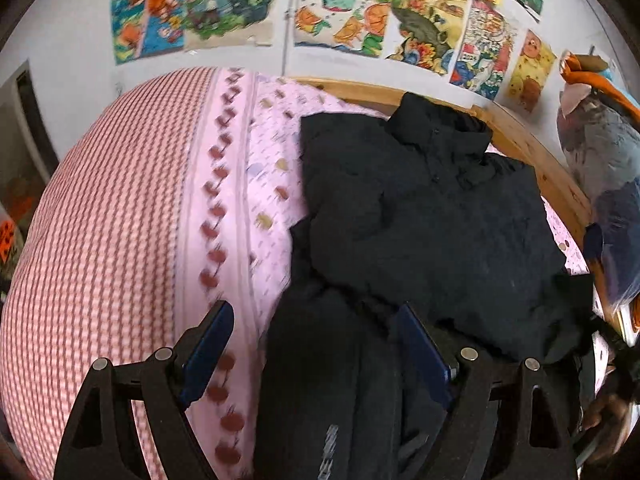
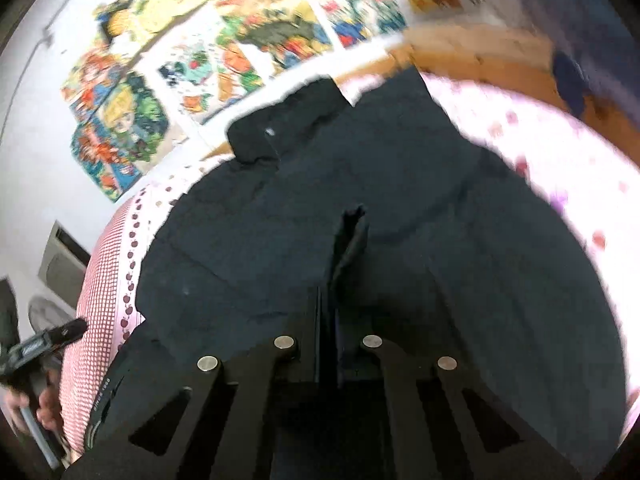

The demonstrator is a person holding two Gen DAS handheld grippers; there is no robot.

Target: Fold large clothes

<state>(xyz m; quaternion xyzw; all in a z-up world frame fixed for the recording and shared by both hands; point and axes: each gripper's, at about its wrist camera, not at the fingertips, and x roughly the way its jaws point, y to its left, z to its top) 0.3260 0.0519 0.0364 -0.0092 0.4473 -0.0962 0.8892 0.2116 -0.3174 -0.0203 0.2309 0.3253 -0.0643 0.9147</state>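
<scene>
Jacket first: it's a big black padded one, spread over the pink patterned bedsheet, collar up toward the wooden bed frame and the wall. It's not flat at all, the body is bunched up and one long dark part trails down toward the camera in the left wrist view, so I'd guess the folding is only at an early stage.

The right gripper has its tongs pinched together on a ridge of the jacket's fabric, you can see the cloth standing up in a little peak between them. My read is that it's holding that spot so a panel can be lifted and carried across for a fold.

The left gripper sits with its tongs spread wide apart, nothing clamped, straddling that trailing dark part. Seems like it's lined up to grab it, or just hovering to pin things down, can't say which.

Further out, the red-and-white checked quilt takes up the left side of the bed, which is probably why the jacket is crammed toward the frame side. Colourful drawings cover the wall behind, and a pile of greyish stuff sits at the right edge.
</scene>
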